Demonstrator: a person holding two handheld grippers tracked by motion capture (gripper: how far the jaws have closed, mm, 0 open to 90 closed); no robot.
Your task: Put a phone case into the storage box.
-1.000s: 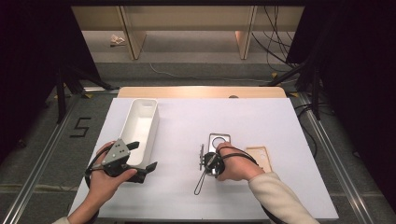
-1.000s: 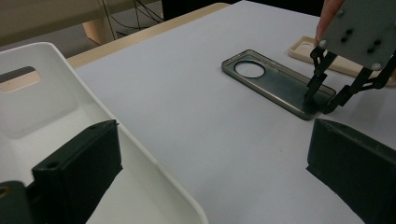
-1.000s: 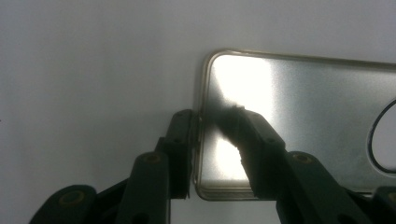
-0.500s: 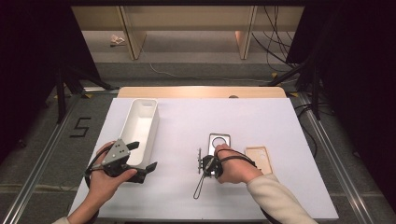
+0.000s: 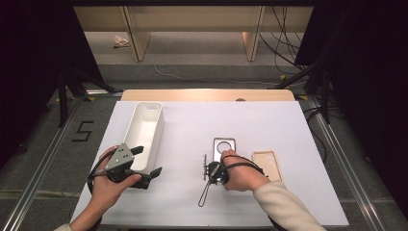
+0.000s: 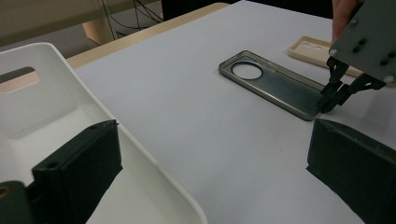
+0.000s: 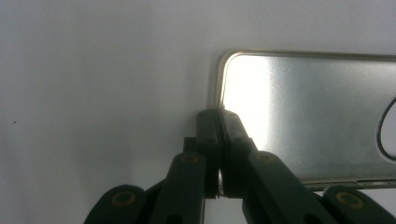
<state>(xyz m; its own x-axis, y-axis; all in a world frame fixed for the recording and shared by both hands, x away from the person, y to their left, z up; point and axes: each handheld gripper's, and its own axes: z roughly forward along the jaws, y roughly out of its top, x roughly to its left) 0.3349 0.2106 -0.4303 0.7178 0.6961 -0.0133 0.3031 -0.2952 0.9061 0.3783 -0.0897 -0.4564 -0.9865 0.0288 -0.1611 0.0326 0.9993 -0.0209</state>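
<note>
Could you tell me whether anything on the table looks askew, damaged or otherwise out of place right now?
Nothing stands out. The white bin sits upright and undamaged, the grey phone case lies flat with the right tool closed at its near edge, and the beige phone case lies flat beside it. The left tool hangs open by the bin.

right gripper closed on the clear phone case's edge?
Yes: the right gripper has its jaws pressed together over the rim of the clear phone case.

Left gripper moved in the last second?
No. The left gripper sits at the same spot beside the white bin's near end in the high view.
</note>
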